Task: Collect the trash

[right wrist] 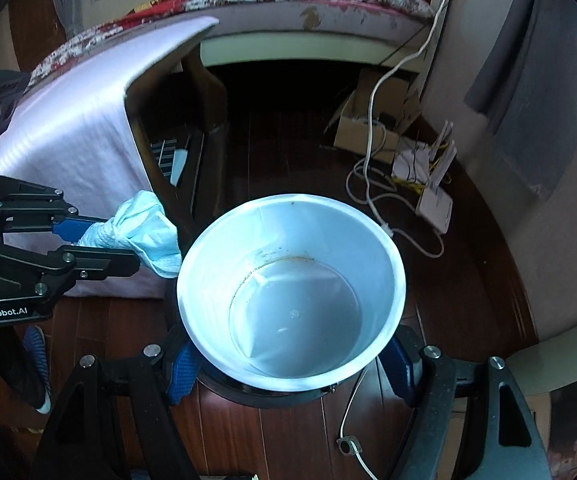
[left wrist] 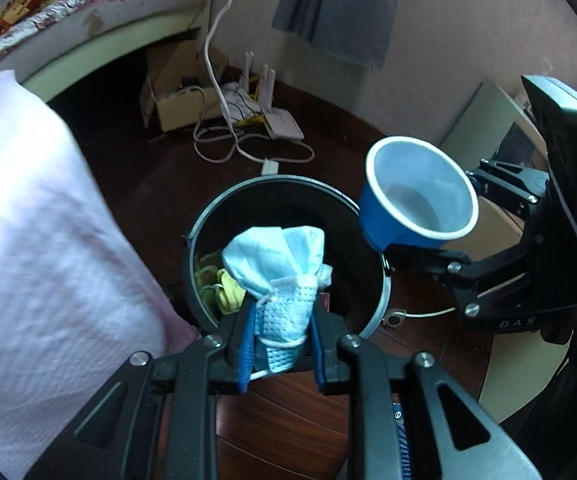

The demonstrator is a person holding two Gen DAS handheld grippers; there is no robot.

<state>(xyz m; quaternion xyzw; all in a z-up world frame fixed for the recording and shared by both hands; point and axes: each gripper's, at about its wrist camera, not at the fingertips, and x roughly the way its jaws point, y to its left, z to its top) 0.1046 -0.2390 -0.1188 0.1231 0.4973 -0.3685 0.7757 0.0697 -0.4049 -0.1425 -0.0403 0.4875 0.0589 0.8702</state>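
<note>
So both claws are loaded right now. Left gripper (left wrist: 282,344) is squeezed nearly all the way closed on a crumpled light-blue face mask (left wrist: 278,264), blue pads pinching the bunched end with an ear loop trailing out. It hangs right over the mouth of the black trash bin (left wrist: 382,304), which already has some yellowish scraps (left wrist: 220,284) down inside.

Right gripper (right wrist: 292,364) has its jaws spread wide but clamped on a blue paper cup (right wrist: 288,300), pads on either side of the cup wall. The cup is white inside with a brownish ring near the bottom. From the left wrist view the cup sits at the bin's right rim, tipped toward the opening.

Room-wise: the white cloth (left wrist: 28,260) draped over furniture hangs close on the bin's left side, so it's tight there. The dark wood floor (left wrist: 160,184) behind the bin is more open, until you hit the white cables (left wrist: 224,136) and cardboard box (left wrist: 176,108) by the wall.

Count: one mask, one cup, one bin, two grippers.
</note>
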